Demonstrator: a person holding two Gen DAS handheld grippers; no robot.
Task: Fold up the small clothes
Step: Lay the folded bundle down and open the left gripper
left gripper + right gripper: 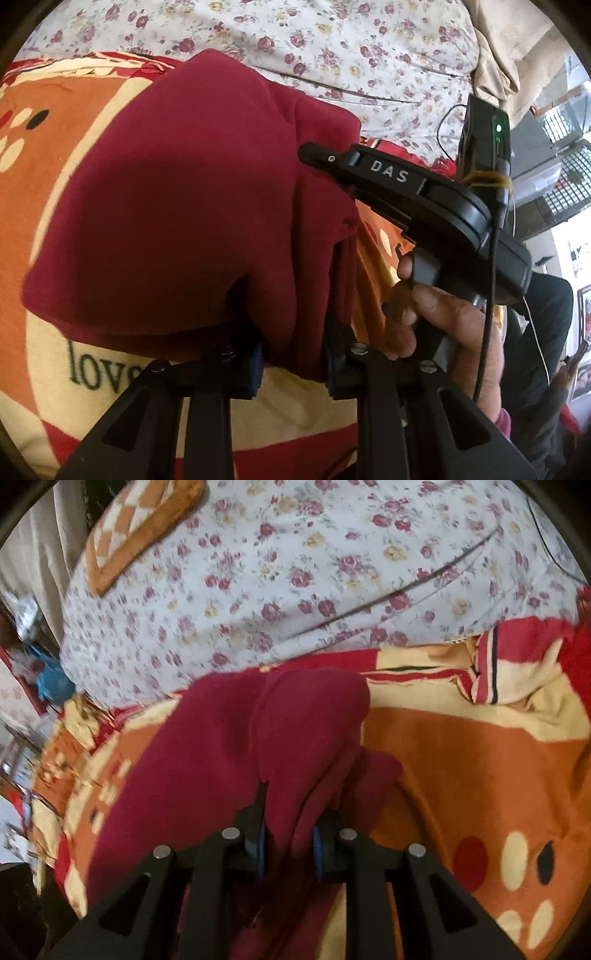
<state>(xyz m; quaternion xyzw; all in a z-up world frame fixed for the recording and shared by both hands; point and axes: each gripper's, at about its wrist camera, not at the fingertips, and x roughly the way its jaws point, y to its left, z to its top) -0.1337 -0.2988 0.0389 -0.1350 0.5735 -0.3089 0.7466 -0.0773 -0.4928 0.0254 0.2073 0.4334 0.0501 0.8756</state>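
Dark red, soft knit garment, bunched in thick folds, lifted over an orange, cream and red printed blanket with the black letters "lov" partly showing beneath the cloth. Left gripper, black with blue pads, clamped narrowly on a gathered fold at the garment's lower edge. Right gripper, same build, likewise pinched tight on a hanging fold of the garment, cloth filling the gap between its pads. Seen from the left wrist: right gripper body marked "DAS", fingers reaching into the garment's right side, gripped by a hand at its handle; green indicator light on the black unit above. Beyond the blanket: white bedsheet with small pink and yellow flowers; orange and cream checked cushion at the far left of the sheet. Right wrist view somewhat blurred.
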